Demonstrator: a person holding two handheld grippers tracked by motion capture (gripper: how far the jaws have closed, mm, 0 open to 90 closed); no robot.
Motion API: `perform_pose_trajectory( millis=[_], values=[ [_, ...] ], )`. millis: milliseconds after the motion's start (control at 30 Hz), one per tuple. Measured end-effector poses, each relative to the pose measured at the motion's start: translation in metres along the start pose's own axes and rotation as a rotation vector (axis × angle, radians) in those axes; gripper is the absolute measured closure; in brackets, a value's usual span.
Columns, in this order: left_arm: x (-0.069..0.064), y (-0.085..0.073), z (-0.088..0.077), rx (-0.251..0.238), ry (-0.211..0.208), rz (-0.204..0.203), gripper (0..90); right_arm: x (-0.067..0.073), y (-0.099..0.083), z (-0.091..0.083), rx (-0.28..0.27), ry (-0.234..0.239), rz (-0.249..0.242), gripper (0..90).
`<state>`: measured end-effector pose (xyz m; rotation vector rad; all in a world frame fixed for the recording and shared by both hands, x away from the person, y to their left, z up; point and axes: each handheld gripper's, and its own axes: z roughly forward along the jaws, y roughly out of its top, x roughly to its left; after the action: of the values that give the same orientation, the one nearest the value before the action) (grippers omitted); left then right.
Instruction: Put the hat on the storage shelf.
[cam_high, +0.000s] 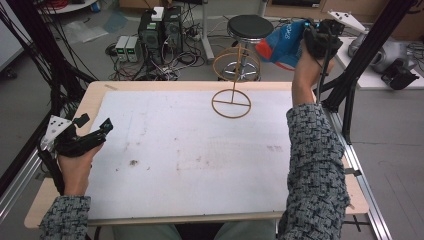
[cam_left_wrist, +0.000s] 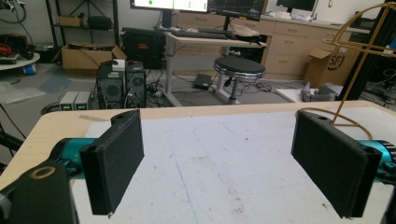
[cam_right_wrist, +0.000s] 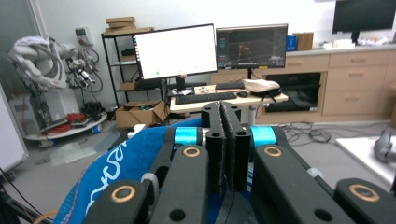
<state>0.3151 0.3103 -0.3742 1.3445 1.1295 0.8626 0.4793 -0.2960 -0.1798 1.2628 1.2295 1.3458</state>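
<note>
- The right tool (cam_high: 314, 31) is hanging high above the far right corner of the counter (cam_high: 102, 92), to the right of the gold wire stand (cam_high: 231, 80) and above it.
- Its jaws are pressing flat together in the right gripper view, clamping a fold of the blue cloth bag (cam_high: 282, 44).
- The bag is hanging clear of the counter, spreading to the left of the right tool toward the top hoop of the stand; whether it is touching the hoop cannot be told.
- In the right gripper view the blue fabric (cam_right_wrist: 123, 168), bearing white lettering, is draping below and to the left of the closed jaws.
- The stand is sitting upright on the white mat (cam_high: 165, 150), near the far edge, with its round base ring lying flat.
- The left tool (cam_high: 92, 131) is resting at the left edge of the counter, well apart from the stand and lower in the high view.
- Its jaws are standing wide apart with nothing between them; the left gripper view is showing bare mat between the two black pads (cam_left_wrist: 119, 158).
- In that view the stand (cam_left_wrist: 362, 51) is rising just behind the right-hand pad.
</note>
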Motion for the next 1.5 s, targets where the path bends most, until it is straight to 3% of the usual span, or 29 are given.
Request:
perform_pose_trajectory(
  millis=[533, 800, 1100, 1500],
  values=[
    [0.002, 0.002, -0.001, -0.008, 0.0, 0.002, 17.1, 0.029, 0.006, 0.033, -0.023, 0.038, 0.043, 88.7],
    [0.004, 0.002, -0.001, -0.007, 0.004, -0.002, 17.1, 0.056, 0.004, 0.051, -0.029, 0.076, 0.051, 88.7],
    [0.003, 0.003, -0.001, -0.007, 0.0, 0.0, 17.1, 0.073, -0.002, 0.051, -0.017, 0.147, 0.032, 88.7],
    [0.002, 0.003, -0.001, -0.006, -0.004, 0.008, 17.5, 0.081, -0.021, 0.045, 0.035, 0.213, -0.032, 88.7]
  ],
)
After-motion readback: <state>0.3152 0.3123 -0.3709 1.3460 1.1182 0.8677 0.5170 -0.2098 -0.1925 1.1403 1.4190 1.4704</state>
